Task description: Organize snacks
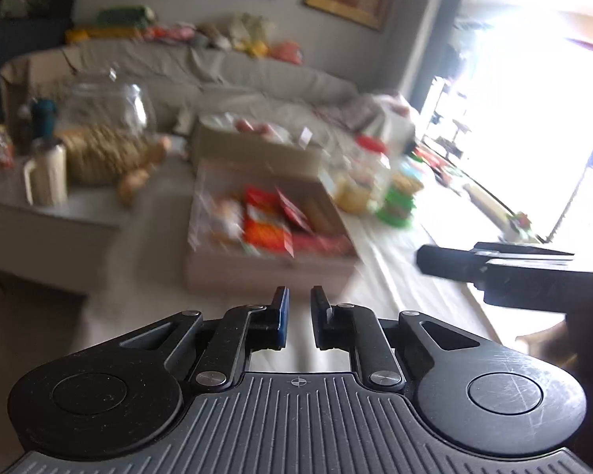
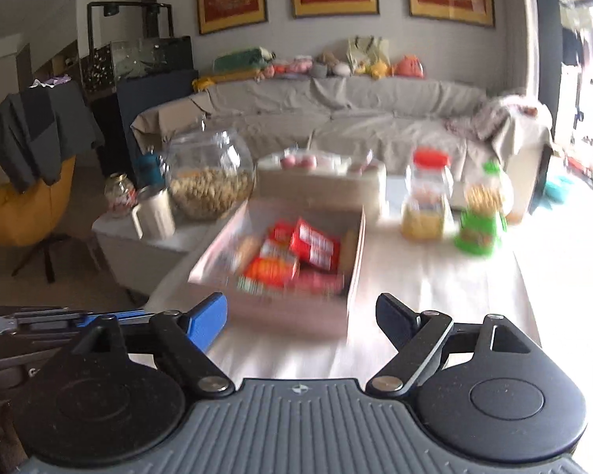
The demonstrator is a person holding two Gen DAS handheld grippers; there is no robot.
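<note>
An open cardboard box [image 2: 280, 312] stands on the white-covered table [image 2: 435, 288], with red and orange snack packets [image 2: 296, 252] lying inside. The left wrist view shows the same box [image 1: 265, 272] and packets [image 1: 269, 225], blurred. My left gripper [image 1: 299, 296] hovers short of the box's near wall, shut, with nothing between its fingers. My right gripper [image 2: 300, 302] is open wide in front of the same wall and holds nothing. Its dark body [image 1: 494, 268] shows at the right of the left wrist view.
Right of the box stand a red-lidded clear jar [image 2: 427, 197] and a green container [image 2: 480, 229]. A second box [image 2: 324, 181] sits behind. On a side table at the left are a glass bowl of nuts [image 2: 209, 181] and a white mug [image 2: 154, 213]. A covered sofa [image 2: 355, 118] runs behind.
</note>
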